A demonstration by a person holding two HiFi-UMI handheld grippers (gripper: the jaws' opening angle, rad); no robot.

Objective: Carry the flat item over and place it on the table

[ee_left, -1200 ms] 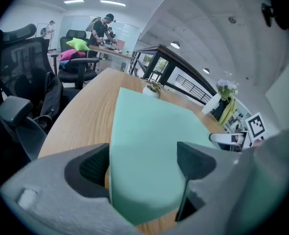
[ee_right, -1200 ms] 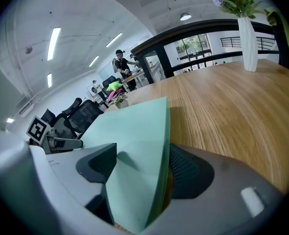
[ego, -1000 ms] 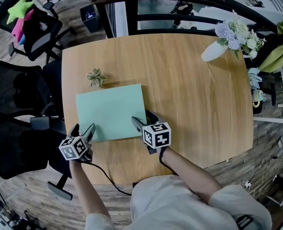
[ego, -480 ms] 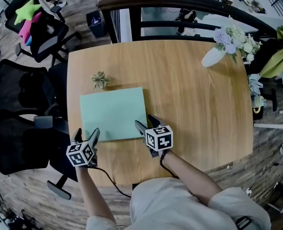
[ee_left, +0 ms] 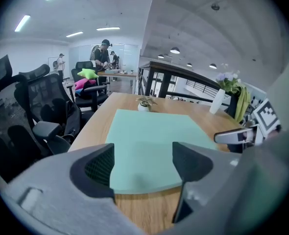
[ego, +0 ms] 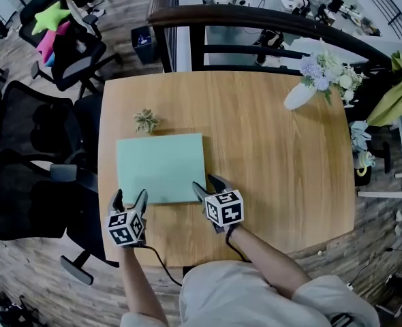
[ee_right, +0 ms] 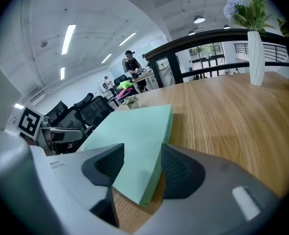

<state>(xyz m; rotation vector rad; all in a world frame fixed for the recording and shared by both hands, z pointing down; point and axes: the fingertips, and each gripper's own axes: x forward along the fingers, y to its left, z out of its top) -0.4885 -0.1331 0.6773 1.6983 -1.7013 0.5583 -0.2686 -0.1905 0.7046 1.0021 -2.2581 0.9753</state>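
Board (ego: 161, 167), pale green and flat, lies on the table (ego: 276, 155) toward its left side, with its near edge close to the person. A small plant (ego: 146, 120) stands just beyond the far left corner of the board, and a white vase (ego: 300, 95) of flowers sits well apart at the far right. Black chairs (ego: 24, 155) stand off the table's left edge.

The left gripper (ego: 129, 197) hangs at the board's near left corner. Its jaws have just been closing a little but stand wide apart. In the left gripper view the board (ee_left: 154, 141) shows through the gap of the gripper (ee_left: 142, 163), and neither pad touches it.

The right gripper (ego: 208, 184) is at the near right corner. Its jaws have just been closing too, yet stay apart. In the right gripper view the board's corner (ee_right: 142, 180) sits between them (ee_right: 137, 163), released, with no pad pressing on it.
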